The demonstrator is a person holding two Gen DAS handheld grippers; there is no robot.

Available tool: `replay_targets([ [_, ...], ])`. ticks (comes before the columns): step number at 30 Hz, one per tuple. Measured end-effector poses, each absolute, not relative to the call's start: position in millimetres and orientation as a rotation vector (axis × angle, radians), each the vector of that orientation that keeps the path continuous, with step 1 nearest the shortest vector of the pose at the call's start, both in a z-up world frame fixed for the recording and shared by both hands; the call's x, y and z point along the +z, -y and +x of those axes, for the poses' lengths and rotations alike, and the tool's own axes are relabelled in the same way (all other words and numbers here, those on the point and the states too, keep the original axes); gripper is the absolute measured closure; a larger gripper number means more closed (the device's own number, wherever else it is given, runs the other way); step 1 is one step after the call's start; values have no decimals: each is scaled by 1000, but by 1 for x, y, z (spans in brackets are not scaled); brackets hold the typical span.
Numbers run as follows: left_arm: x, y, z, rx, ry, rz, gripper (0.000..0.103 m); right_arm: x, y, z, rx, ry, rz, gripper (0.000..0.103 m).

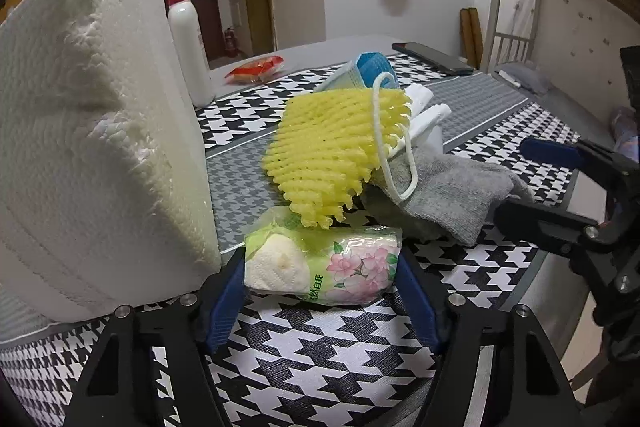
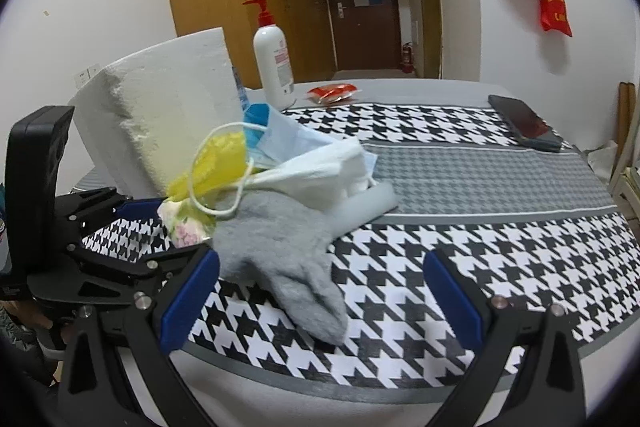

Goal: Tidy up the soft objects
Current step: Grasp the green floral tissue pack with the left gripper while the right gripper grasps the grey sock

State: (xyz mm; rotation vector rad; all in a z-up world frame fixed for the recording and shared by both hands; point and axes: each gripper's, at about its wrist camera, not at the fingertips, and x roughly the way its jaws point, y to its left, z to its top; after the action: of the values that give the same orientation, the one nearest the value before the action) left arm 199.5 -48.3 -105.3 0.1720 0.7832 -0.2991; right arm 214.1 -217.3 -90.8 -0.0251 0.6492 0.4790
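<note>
1. Because the tissue packet [image 1: 320,265] lay between the blue pads of the left gripper [image 1: 322,291], it read as the thing about to be taken. It sat at 6 o'clock of the pile on the houndstooth cloth [image 1: 320,359], with the pads flanking both ends. Whether they already pressed on the film could not be told, so the tongs counted as part-way closed around it, not yet gripping.

2. The packet looked light and squashy, its plastic film glossy and probably slick. I judged a hold across the short ends, low on the body, safer than a pinch on loose film.

3. The yellow foam net [image 1: 340,151] lay draped over the packet's 12 o'clock edge, touching it. Being very light and springy, it would likely drag along if the packet were pulled out fast.

4. The face mask [image 1: 360,71] sat at 12 o'clock of the net, its white ear loop [image 1: 394,147] hanging over the net and sock; the loop seemed apt to snag.

5. The grey sock [image 2: 280,247] lay limp at 3 o'clock of the packet, in the left view. It reached toward the right gripper [image 2: 320,287], whose jaws stood wide and empty; the toe lay between them, untouched.

6. The white foam block [image 1: 92,131] stood at 9 o'clock, just beside the left finger: light but stiff and crumbly.
</note>
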Motion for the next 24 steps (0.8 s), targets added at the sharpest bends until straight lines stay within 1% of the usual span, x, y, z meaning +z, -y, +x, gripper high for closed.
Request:
replay_targets([
  [5,-101,40,191,-315,-768,160,32,-93,207,218,507,-669,-37,1],
  [7,-99,37,186,-322,-763,151,32,-93,204,219,512,-674,-42,7],
  [9,-97,35,184,-322,-756,145,32,-95,200,220,513,-686,-48,21],
  [11,-97,32,181,-325,-751,138,32,-97,197,221,513,-697,-56,23],
  [13,-96,29,178,-328,-746,129,32,-99,194,221,512,-704,-64,29],
  [14,-96,28,177,-330,-744,126,32,-100,193,221,508,-713,-71,35],
  [15,-96,26,175,-329,-743,123,32,-100,192,221,504,-717,-73,43],
  [18,-96,22,173,-329,-736,111,32,-101,192,220,507,-723,-72,62],
  [20,-96,21,172,-330,-734,105,32,-101,192,218,510,-727,-70,71],
  [21,-95,20,170,-329,-733,102,32,-101,191,216,516,-728,-69,75],
  [24,-94,17,165,-328,-725,95,32,-97,193,209,534,-714,-50,81],
])
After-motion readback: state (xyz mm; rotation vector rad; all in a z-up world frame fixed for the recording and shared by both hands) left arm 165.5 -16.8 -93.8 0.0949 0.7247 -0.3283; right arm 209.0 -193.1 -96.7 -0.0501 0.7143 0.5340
